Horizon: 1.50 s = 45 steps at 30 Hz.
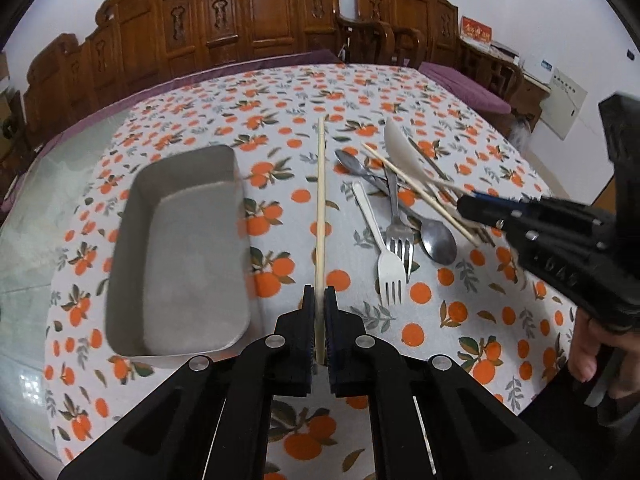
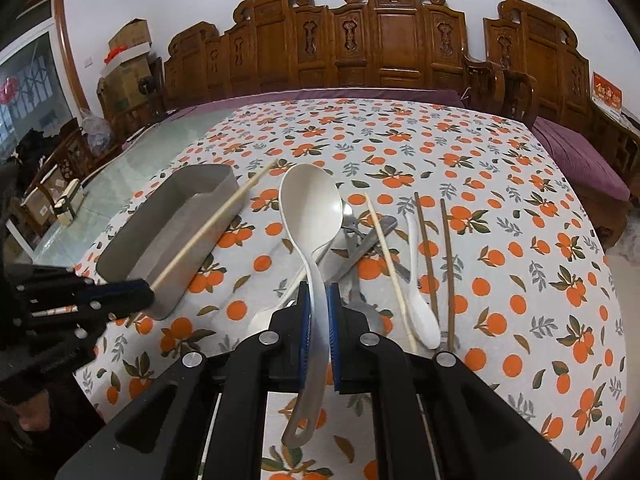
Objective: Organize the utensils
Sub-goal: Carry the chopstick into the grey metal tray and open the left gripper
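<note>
Closest to view, the left gripper [image 1: 319, 300] is clamped shut on one pale chopstick [image 1: 320, 200], holding it near its end. The stick's long axis runs straight ahead, away from the jaws, in line with the fingers, and appears lifted clear of the orange-print tablecloth [image 1: 460, 292]. Just to the left of that stick, and roughly parallel with it, sits the grey metal tray [image 1: 132, 216], an open rectangular tin. So the tray lies beside the left gripper, on its outer side, and this hand looks the nearer of the two to it. A short sideways carry would likely bring the stick over the tray with its length already matching the tray's long side.

Next, the right gripper [image 2: 319, 300] is closed on the neck of a large white serving spoon [image 2: 310, 208], bowl pointing forward and up, looped handle hanging below the jaws. The tray lies well to its left.

Farther on, the remaining utensils sit in a loose heap: two metal forks [image 1: 390, 268], a metal spoon [image 1: 438, 238], another pale chopstick [image 2: 390, 268], a small white spoon [image 2: 418, 292] and two dark chopsticks [image 2: 438, 264].

Beyond the table stands carved wooden furniture [image 2: 400, 36] against a white wall.
</note>
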Each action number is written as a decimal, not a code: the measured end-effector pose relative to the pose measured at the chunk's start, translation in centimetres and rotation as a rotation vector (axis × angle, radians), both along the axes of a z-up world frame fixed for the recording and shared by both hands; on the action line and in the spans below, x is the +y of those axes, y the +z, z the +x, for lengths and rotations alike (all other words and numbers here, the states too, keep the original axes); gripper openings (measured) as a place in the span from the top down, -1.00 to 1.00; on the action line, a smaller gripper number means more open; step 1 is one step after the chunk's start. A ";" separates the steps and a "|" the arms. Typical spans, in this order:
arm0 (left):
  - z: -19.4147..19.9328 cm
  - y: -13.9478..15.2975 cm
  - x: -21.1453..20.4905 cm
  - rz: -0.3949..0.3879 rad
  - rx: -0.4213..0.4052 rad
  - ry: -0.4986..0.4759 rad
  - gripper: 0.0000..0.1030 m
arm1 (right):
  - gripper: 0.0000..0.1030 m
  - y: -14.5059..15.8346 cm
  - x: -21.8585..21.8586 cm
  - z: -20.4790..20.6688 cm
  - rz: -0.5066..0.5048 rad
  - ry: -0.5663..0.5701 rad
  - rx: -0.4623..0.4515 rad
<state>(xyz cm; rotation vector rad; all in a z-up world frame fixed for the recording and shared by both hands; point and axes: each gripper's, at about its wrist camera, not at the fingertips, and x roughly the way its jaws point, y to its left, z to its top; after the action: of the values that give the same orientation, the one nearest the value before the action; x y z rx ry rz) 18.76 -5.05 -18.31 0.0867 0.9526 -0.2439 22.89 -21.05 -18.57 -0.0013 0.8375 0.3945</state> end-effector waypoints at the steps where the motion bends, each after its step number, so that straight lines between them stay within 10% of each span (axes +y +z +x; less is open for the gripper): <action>1: 0.0 0.2 0.3 -0.002 -0.002 0.002 0.92 | 0.80 0.1 0.3 0.0 0.000 0.002 0.000; 45: 4.1 -1.1 12.3 -0.036 0.079 0.145 0.72 | 0.80 2.1 12.2 1.3 -0.024 0.146 0.021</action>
<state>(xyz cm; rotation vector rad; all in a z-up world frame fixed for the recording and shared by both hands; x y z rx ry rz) 22.81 7.27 -19.41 -0.0256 1.0275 -0.1309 24.23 -8.88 -16.48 -0.0807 0.8654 0.5226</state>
